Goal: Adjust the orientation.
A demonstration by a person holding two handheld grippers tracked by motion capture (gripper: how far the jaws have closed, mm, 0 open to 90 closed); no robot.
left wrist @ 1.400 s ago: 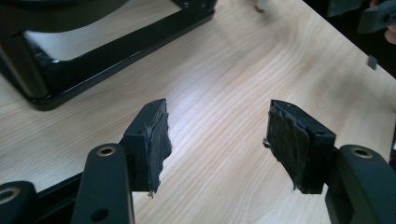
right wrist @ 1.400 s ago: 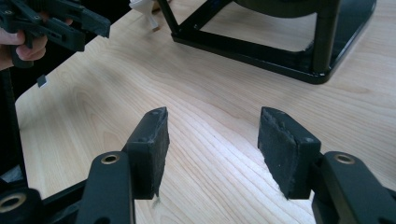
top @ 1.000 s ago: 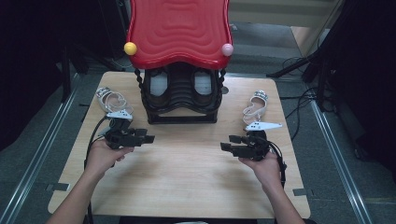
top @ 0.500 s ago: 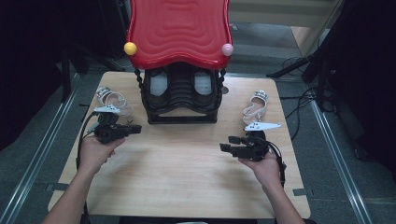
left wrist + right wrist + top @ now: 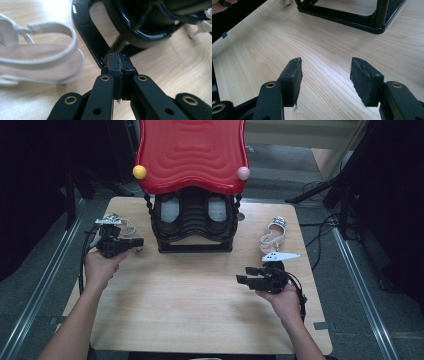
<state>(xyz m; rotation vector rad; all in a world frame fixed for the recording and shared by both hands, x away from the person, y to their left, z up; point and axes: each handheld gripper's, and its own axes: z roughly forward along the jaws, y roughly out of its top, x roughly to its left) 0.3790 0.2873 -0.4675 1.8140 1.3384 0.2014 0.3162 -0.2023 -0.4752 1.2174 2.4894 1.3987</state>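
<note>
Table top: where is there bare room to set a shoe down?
The table is bare between the black rack and its near edge. The left hand-held gripper crowds the left sandal; the right sandal fills the far right.

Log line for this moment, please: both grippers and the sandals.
left gripper: shut, empty, beside left sandal | right gripper: open, over bare table | right sandal: untouched

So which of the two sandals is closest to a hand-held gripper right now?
The sandal at the table's left: the left hand-held gripper is right beside it, jaws shut. The right sandal lies farther from its gripper.
</note>
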